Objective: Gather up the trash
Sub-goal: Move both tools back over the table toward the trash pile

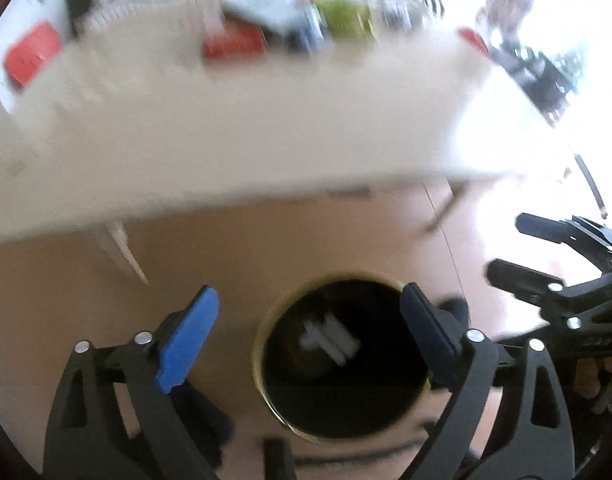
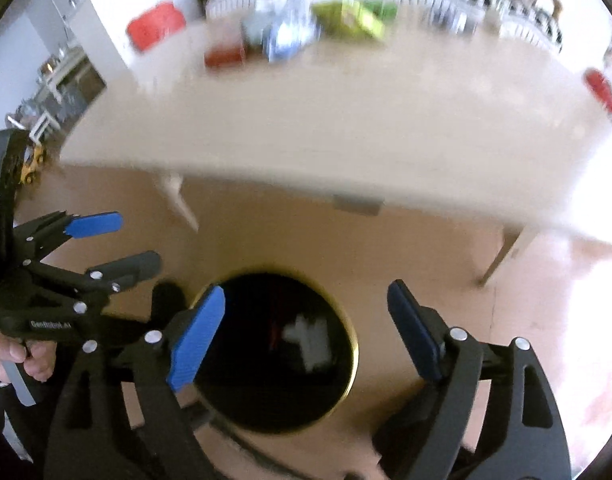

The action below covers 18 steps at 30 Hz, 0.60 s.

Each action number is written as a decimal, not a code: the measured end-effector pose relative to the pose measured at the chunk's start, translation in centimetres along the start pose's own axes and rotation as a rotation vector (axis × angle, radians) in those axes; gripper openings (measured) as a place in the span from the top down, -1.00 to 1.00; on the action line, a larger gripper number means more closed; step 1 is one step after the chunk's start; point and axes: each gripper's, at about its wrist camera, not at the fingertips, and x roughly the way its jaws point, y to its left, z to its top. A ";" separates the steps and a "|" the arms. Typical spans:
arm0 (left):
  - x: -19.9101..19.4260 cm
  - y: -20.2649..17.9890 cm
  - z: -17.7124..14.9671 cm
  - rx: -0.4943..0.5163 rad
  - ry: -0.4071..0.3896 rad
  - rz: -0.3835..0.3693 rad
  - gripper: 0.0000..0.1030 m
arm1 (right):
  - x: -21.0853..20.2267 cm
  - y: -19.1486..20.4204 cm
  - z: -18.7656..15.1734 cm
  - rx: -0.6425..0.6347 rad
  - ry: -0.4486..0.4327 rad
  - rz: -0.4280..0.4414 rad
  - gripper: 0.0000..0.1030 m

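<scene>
A black bin with a gold rim (image 1: 259,360) (image 2: 356,354) stands on the floor in front of the table. A white crumpled piece of trash (image 1: 332,338) (image 2: 310,340) lies inside it. My left gripper (image 1: 310,296) (image 2: 137,238) hangs over the bin's mouth, open, with nothing between its blue pads. My right gripper (image 2: 306,290) (image 1: 508,246) hovers beside it over the same bin, also open and empty. Blurred on the far part of the table lie a red packet (image 1: 233,44) (image 2: 223,56), a green packet (image 1: 346,20) (image 2: 354,16) and a blue-white wrapper (image 2: 289,36).
The pale table (image 1: 225,140) (image 2: 326,120) overhangs the floor above the bin, with a white leg (image 1: 121,252) (image 2: 177,196) left and another leg (image 2: 502,252) right. A red object (image 1: 31,54) (image 2: 155,26) sits on white furniture at far left. A hand (image 2: 21,356) grips the left tool.
</scene>
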 end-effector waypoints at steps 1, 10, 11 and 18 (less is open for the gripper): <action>-0.8 0.3 1.0 -0.002 -0.043 0.034 -0.77 | -0.6 -0.1 0.8 -0.003 -0.031 -0.012 -0.64; -1.1 2.2 10.1 0.027 -0.175 0.203 -0.84 | -1.7 -2.1 10.6 0.038 -0.176 -0.038 -0.72; -0.4 2.5 11.1 0.018 -0.176 0.211 -0.84 | -1.3 -2.2 12.1 0.041 -0.176 -0.038 -0.73; 5.2 3.3 14.5 0.015 -0.121 0.263 -0.84 | 4.0 -2.7 19.0 0.002 -0.151 -0.091 -0.74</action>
